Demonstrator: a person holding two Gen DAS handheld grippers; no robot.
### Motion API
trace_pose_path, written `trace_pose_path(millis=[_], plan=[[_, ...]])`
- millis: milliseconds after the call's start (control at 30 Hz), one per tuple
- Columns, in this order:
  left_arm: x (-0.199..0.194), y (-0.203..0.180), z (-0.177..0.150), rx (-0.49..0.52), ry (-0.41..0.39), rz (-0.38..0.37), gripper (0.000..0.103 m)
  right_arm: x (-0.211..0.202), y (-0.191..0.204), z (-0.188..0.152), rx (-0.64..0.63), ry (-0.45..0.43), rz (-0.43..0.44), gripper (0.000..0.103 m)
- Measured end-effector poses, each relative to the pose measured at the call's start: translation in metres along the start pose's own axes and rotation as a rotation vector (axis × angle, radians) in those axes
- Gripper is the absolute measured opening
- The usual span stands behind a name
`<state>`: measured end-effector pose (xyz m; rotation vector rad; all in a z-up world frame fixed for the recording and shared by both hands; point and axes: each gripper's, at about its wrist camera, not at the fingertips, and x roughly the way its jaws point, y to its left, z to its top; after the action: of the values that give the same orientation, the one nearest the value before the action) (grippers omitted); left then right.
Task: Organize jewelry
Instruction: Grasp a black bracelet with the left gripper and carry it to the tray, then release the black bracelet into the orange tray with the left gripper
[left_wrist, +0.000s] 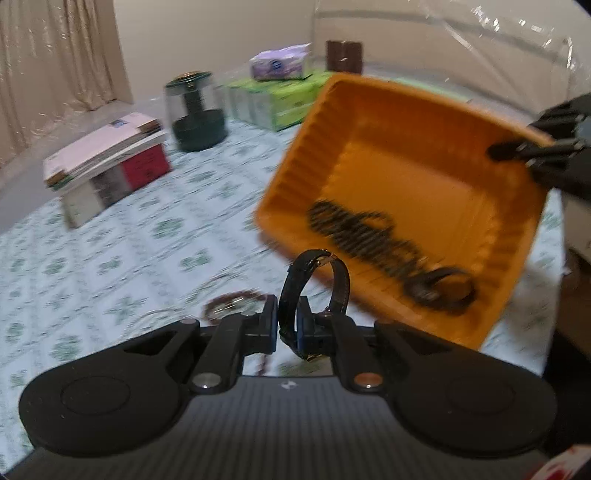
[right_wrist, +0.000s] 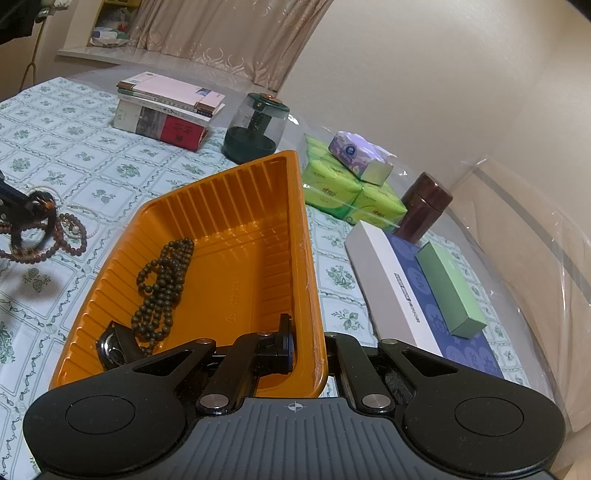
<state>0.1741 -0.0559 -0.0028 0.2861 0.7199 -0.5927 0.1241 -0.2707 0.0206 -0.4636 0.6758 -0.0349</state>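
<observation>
Watch, black-strapped, pinched by its band in the left claw, hangs just outside the near rim of the orange tray. The right claw is clamped on the tray's wall and holds it tilted, its low corner nearest the watch. Inside the tray, a dark bead necklace and a second watch lie in that low corner.

Risk, as a judgement: the strap is gripped on a thin edge, so it could slip and fall short of the tray onto the worktop. The tilt could also let the beads slide out over the low rim, and the thin wall may flex in the right claw's grip.

Room: the tray's middle is bare and open from above. Left of the tray, loose red-brown beads and pearls lie on the cloth. Behind the tray stand a green jar, tissue packs and books, well apart from the approach.
</observation>
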Motion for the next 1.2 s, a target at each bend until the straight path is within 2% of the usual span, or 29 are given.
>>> trace_pose_path(millis=[167, 433, 867, 1033, 1100, 1200], plan=[[0.009, -0.022, 0.011, -0.027, -0.014, -0.072, 0.009, 0.0, 0.0, 0.0, -0.001, -0.001, 0.001, 0.004], [0.028, -0.042, 0.018, -0.118, -0.022, -0.14, 0.009, -0.002, 0.0, 0.002, -0.001, -0.002, 0.005, 0.003], [0.055, -0.062, 0.032, -0.134, -0.022, -0.182, 0.009, -0.002, -0.002, 0.002, 0.004, -0.004, 0.009, 0.003], [0.056, -0.064, 0.031, -0.149, -0.048, -0.19, 0.021, -0.002, -0.003, 0.002, 0.006, -0.003, 0.011, 0.003], [0.052, -0.06, 0.03, -0.157, -0.059, -0.173, 0.037, -0.001, -0.003, 0.001, 0.004, -0.004, 0.008, 0.003], [0.043, -0.051, 0.025, -0.161, -0.082, -0.133, 0.042, -0.001, -0.003, 0.001, 0.007, -0.004, 0.01, 0.003]])
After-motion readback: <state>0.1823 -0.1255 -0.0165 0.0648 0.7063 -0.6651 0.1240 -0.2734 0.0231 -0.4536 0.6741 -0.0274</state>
